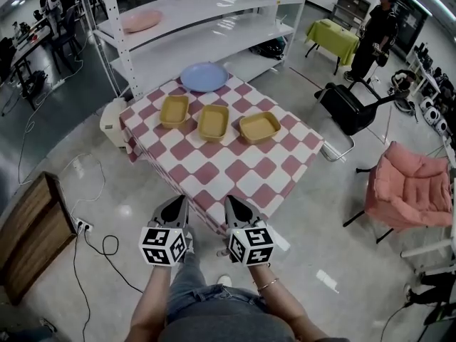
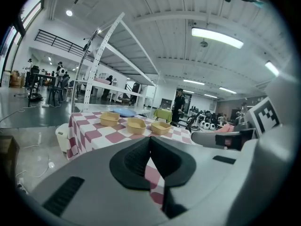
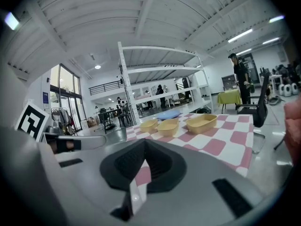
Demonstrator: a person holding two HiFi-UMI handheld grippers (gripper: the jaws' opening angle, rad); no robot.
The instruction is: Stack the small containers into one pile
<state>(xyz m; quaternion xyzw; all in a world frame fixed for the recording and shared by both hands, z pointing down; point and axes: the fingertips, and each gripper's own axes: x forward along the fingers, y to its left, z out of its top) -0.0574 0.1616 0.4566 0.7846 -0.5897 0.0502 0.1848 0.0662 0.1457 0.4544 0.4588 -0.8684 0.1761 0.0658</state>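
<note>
hands-on at the bench: the left gripper and the right gripper are both pressed together, black jaws meeting at the tips with nothing pinched between them. in the head view the pair is held side by side just off the near corner of the bench. each gripper carries a white cube printed with black square markers, the only print that can be made out. a thin bracelet circles the person's right wrist.

a red-and-white checked cloth covers the bench. on its far half, well apart from the grippers, three small tan containers stand upright in a row, each apart from the next and none stacked: the left container, the middle container and the right container. a blue plate lies just beyond them at the far corner.

behind the bench rises a white shelf rack, with a pink dish on an upper shelf. a white bin sits against the bench's left side. a power strip with a black cable lies on the floor at left. at right stand a black chair and a pink chair. farther off, a person in dark clothes stands beside a green-draped table.
</note>
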